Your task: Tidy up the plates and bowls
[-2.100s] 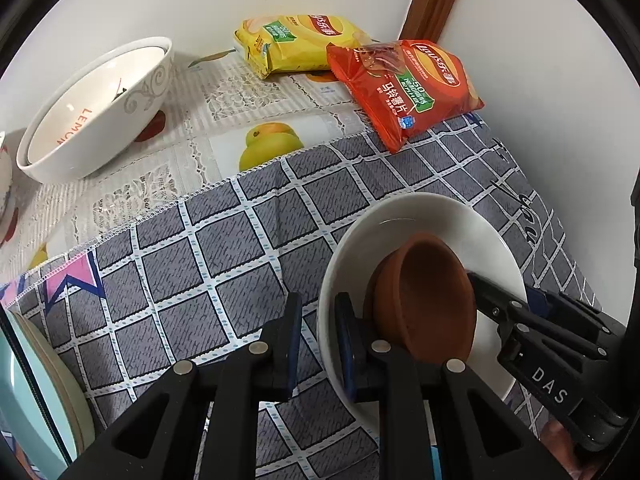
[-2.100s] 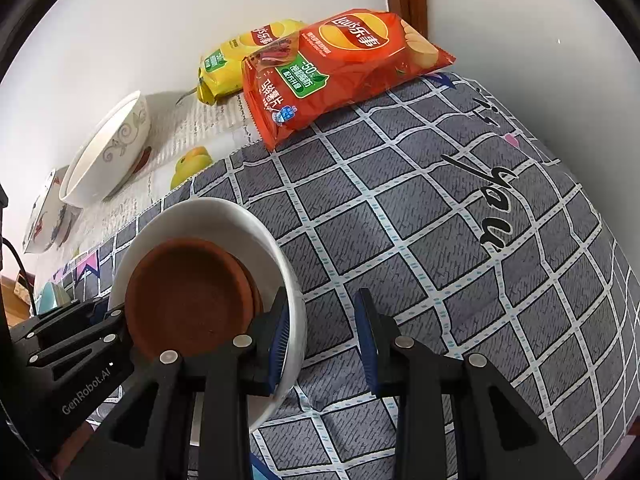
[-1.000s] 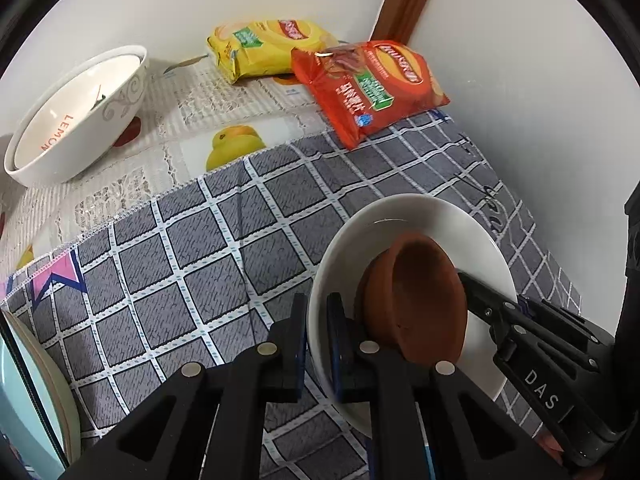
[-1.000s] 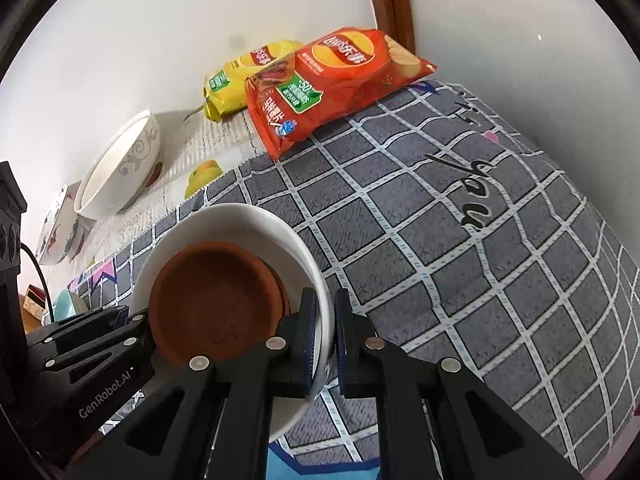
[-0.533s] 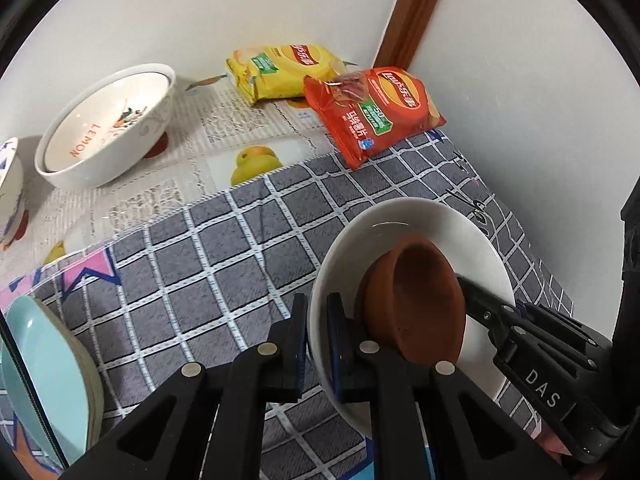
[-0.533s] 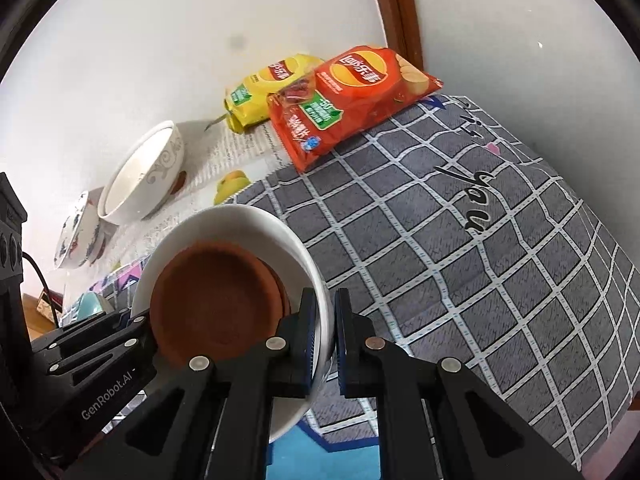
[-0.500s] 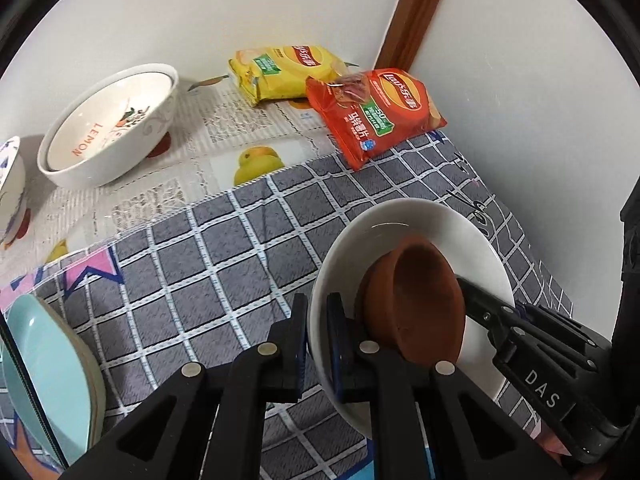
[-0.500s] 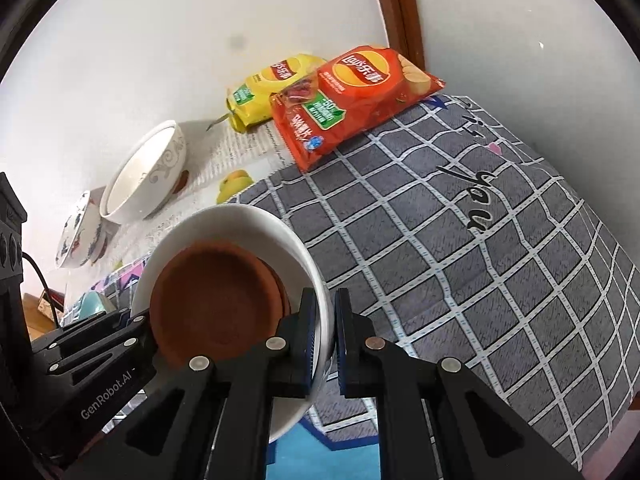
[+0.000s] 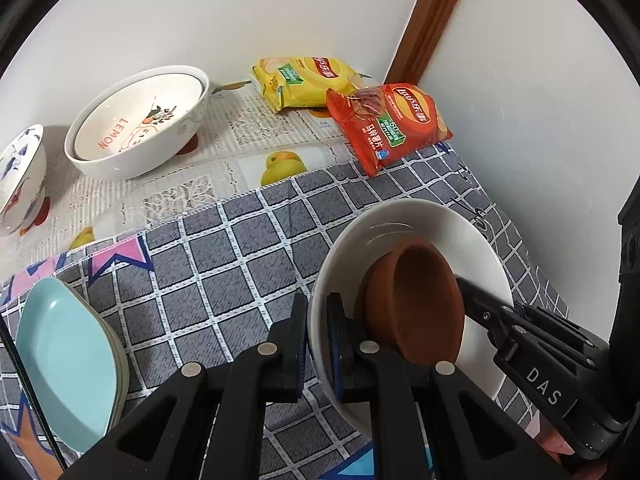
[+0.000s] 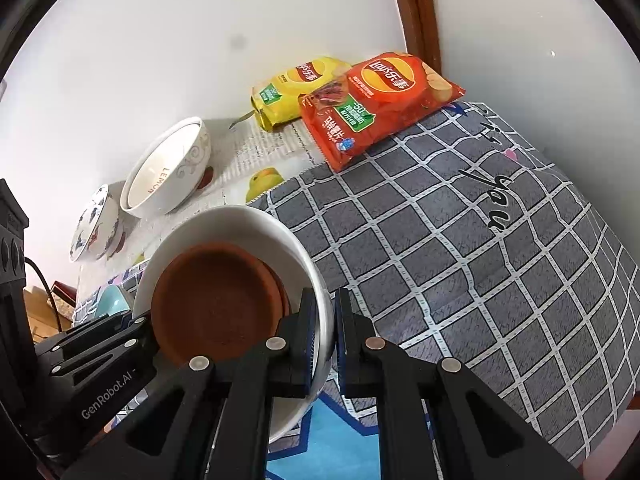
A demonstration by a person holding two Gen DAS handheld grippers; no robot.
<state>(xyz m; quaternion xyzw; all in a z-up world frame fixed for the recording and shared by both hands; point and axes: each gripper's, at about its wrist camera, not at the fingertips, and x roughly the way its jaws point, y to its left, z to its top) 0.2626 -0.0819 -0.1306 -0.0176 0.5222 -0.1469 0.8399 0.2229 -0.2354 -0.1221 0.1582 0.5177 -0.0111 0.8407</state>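
Both grippers hold one white bowl (image 9: pixel 416 220) above the checked cloth. A brown clay dish (image 9: pixel 420 300) lies inside it. My left gripper (image 9: pixel 318 340) is shut on the bowl's left rim. My right gripper (image 10: pixel 323 336) is shut on the bowl's right rim (image 10: pixel 320 280); the clay dish (image 10: pixel 216 300) shows to its left. A large white "LEMON" bowl (image 9: pixel 136 124) and a blue-patterned bowl (image 9: pixel 20 172) stand at the back left. Stacked light blue plates (image 9: pixel 64 360) lie at the near left.
A yellow chip bag (image 9: pixel 304 84) and a red chip bag (image 9: pixel 392 124) lie at the back by the wall and a wooden door frame (image 9: pixel 432 20). A grey checked cloth (image 9: pixel 224 256) covers the near table, a fruit-print cloth (image 9: pixel 180 192) the back.
Both grippers closed on the white bowl's rim and lifted it up and toward me. More of the table's left side, with the blue plates and the patterned bowl, has come into view.
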